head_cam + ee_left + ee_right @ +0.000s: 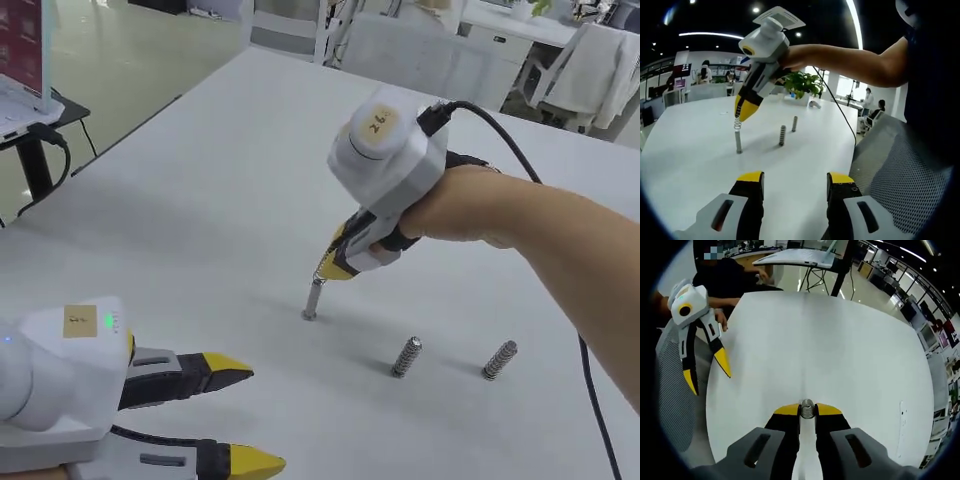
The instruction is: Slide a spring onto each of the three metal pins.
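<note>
A: Where is the spring [807,409] sitting?
B: The right gripper [325,268] is clamping it by its upper coils, just above the bare pin [312,300]. The left gripper [265,417] is resting with jaws apart.
A: Handling?
B: Probably light and springy, and likely to squash under a hard squeeze. The side hold is leaving its bore free.

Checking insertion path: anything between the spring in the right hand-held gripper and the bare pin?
Nothing visible. The right hand-held gripper holds the small coiled metal spring right over the bare upright metal pin.
</note>
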{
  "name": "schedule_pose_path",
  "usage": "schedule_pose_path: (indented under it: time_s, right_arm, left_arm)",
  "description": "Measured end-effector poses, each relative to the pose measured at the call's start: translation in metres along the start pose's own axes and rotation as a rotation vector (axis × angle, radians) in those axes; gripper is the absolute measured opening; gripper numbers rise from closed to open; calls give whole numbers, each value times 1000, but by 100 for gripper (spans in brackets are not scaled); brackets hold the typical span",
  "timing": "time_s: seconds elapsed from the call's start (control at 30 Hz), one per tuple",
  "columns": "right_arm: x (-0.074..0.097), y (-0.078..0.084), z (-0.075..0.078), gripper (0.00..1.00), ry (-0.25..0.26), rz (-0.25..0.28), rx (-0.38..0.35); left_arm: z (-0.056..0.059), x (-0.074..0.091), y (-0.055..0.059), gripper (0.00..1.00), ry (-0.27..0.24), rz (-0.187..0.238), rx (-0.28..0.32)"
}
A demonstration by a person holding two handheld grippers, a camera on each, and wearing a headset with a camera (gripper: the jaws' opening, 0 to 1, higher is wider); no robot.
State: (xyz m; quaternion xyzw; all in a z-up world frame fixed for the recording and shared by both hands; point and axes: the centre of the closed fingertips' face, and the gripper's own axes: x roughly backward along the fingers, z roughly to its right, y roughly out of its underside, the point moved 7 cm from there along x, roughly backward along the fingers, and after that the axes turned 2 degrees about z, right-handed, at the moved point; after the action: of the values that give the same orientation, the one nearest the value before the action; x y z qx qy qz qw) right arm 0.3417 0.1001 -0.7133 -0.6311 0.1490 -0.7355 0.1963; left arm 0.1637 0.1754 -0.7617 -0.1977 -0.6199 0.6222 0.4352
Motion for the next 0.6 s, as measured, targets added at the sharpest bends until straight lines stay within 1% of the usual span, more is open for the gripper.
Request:
schedule_pose_path:
  time_s: [0.37, 0.6]
  right_arm:
    - [-8, 2, 0, 8, -19, -24, 0]
    - [-18, 6, 1, 8, -34, -46, -15]
  left_arm:
    - [-2, 1, 1, 44, -3, 3, 8]
    - [-5, 3, 2, 43, -10, 5, 11]
